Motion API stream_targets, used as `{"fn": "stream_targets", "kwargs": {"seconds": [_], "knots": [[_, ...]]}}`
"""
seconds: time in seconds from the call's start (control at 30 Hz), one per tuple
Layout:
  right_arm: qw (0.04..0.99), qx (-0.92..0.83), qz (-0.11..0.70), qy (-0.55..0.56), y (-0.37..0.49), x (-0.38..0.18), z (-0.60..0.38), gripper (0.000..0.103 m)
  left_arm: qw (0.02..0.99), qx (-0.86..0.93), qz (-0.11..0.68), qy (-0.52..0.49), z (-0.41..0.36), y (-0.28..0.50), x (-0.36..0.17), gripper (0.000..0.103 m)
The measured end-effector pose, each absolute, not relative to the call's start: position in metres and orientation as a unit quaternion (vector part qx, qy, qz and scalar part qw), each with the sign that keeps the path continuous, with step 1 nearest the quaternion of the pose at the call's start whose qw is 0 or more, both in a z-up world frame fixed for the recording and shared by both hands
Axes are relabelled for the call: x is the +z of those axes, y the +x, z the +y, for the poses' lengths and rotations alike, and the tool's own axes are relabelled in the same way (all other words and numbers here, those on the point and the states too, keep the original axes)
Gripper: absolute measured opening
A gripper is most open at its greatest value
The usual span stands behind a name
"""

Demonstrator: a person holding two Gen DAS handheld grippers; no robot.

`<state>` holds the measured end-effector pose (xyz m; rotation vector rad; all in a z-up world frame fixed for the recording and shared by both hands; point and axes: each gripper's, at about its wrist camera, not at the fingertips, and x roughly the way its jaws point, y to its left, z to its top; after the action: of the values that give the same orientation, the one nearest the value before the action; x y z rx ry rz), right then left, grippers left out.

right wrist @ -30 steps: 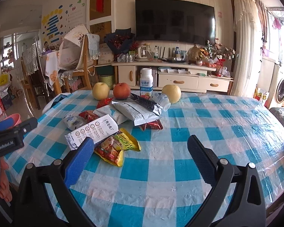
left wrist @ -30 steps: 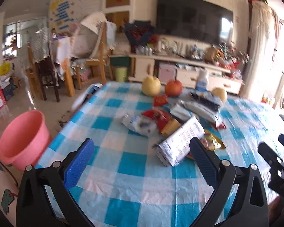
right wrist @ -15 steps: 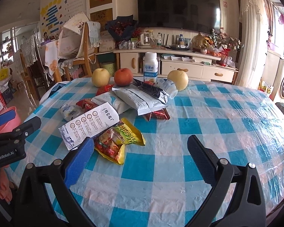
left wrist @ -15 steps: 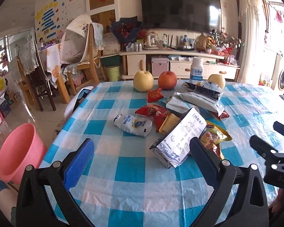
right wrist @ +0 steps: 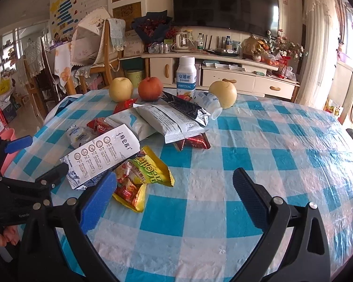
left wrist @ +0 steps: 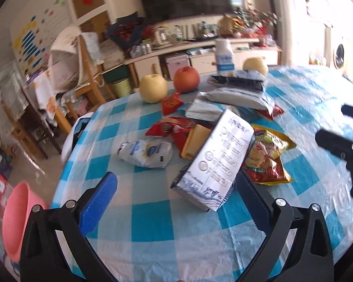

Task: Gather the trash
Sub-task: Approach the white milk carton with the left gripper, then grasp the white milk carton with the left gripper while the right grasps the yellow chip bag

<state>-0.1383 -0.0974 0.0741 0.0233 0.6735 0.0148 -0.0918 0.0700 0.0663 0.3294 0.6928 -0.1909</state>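
Observation:
A heap of wrappers lies on the blue-checked table point(left wrist: 150, 225). A white printed carton point(left wrist: 216, 162) lies nearest, its low end between the fingers of my open left gripper point(left wrist: 176, 188). It also shows in the right wrist view point(right wrist: 101, 155). Beside it lie a yellow snack bag point(right wrist: 141, 176), a small white pouch point(left wrist: 146, 152), red wrappers point(left wrist: 174, 129) and grey-white bags point(right wrist: 167, 122). My right gripper point(right wrist: 174, 185) is open and empty, its left finger at the yellow bag. A pink bucket point(left wrist: 18, 218) stands on the floor, left of the table.
Two yellow pears point(right wrist: 120, 89) point(right wrist: 223, 94), a red apple point(right wrist: 150, 88) and a white bottle point(right wrist: 186, 77) stand at the table's far edge. Wooden chairs point(right wrist: 98, 54) and a TV cabinet point(right wrist: 223, 72) stand beyond. The right half of the table point(right wrist: 282, 145) holds nothing.
My left gripper has moved forward and tilted, so the white carton now sits between its fingers. My right gripper has moved closer to the yellow bag.

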Motion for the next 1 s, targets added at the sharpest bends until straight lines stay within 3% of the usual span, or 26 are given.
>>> {"fn": "stream_targets", "kwargs": {"seconds": [0.63,0.67,0.77,0.97,1.0], "knots": [[0.886,0.135,0.415,0.157,-0.075,0.039,-0.115,0.096,0.889,-0.127,0.320,0.303,0.019,-0.060,0.028,0.097],[0.884,0.137,0.418,0.160,-0.073,0.037,-0.114,0.094,0.889,-0.129,0.321,0.302,0.020,-0.059,0.028,0.096],[0.876,0.148,0.430,0.163,-0.064,0.028,-0.108,0.083,0.884,-0.130,0.328,0.305,0.018,-0.056,0.025,0.072],[0.875,0.135,0.445,0.133,-0.053,0.017,-0.096,0.080,0.886,-0.118,0.334,0.298,0.020,-0.054,0.023,0.069],[0.876,0.134,0.446,0.123,-0.053,0.016,-0.093,0.080,0.889,-0.117,0.337,0.288,0.021,-0.054,0.025,0.064]]}}
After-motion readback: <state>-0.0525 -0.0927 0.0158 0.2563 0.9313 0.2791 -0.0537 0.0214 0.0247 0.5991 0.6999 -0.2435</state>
